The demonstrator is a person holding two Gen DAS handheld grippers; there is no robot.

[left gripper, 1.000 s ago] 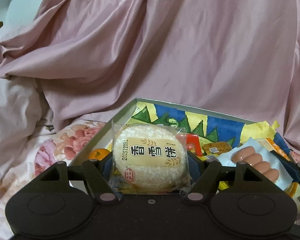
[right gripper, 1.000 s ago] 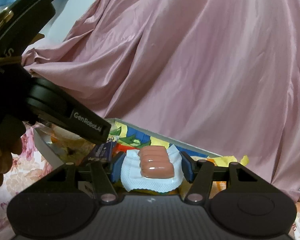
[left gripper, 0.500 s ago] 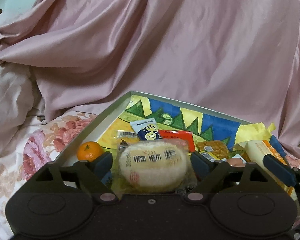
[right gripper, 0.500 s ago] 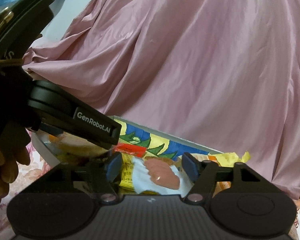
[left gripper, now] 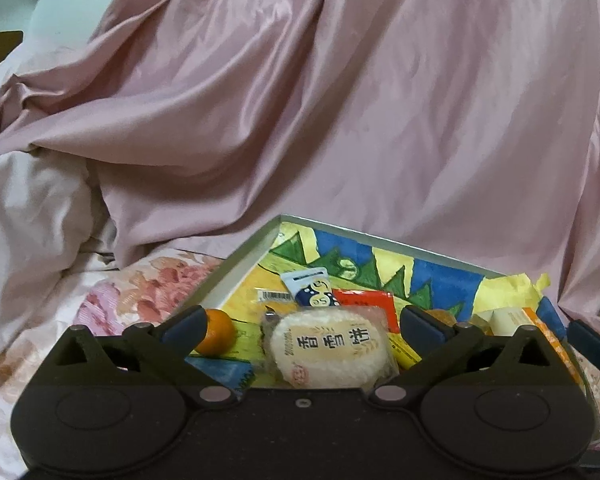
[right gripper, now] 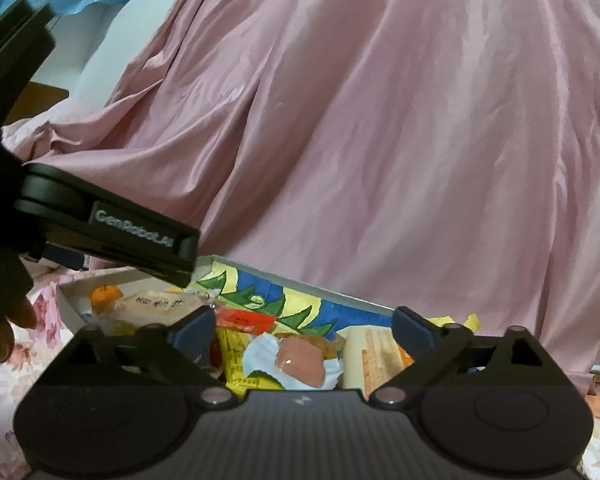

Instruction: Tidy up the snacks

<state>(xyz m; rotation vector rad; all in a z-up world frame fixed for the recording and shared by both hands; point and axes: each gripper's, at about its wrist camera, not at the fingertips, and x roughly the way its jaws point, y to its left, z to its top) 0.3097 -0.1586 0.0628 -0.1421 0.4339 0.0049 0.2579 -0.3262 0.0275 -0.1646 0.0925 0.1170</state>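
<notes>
Rice cake [left gripper: 329, 350] in box [left gripper: 236, 276] between spread left gripper [left gripper: 304, 326] fingers, untouched — sausage pack [right gripper: 300, 362] likewise inside gaping right gripper [right gripper: 303, 328].

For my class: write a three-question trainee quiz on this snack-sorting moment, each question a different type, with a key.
1. True or false: the left tool is shut on the rice cracker pack.
2. Which fruit lies in the box left of the rice cracker pack? A) banana B) small orange C) apple
3. Fill in: the sausage pack lies between the fingers of the open ____ tool.

Key
1. False: both fingers stand apart from the pack, which lies in the box.
2. B, the small orange.
3. right
</notes>
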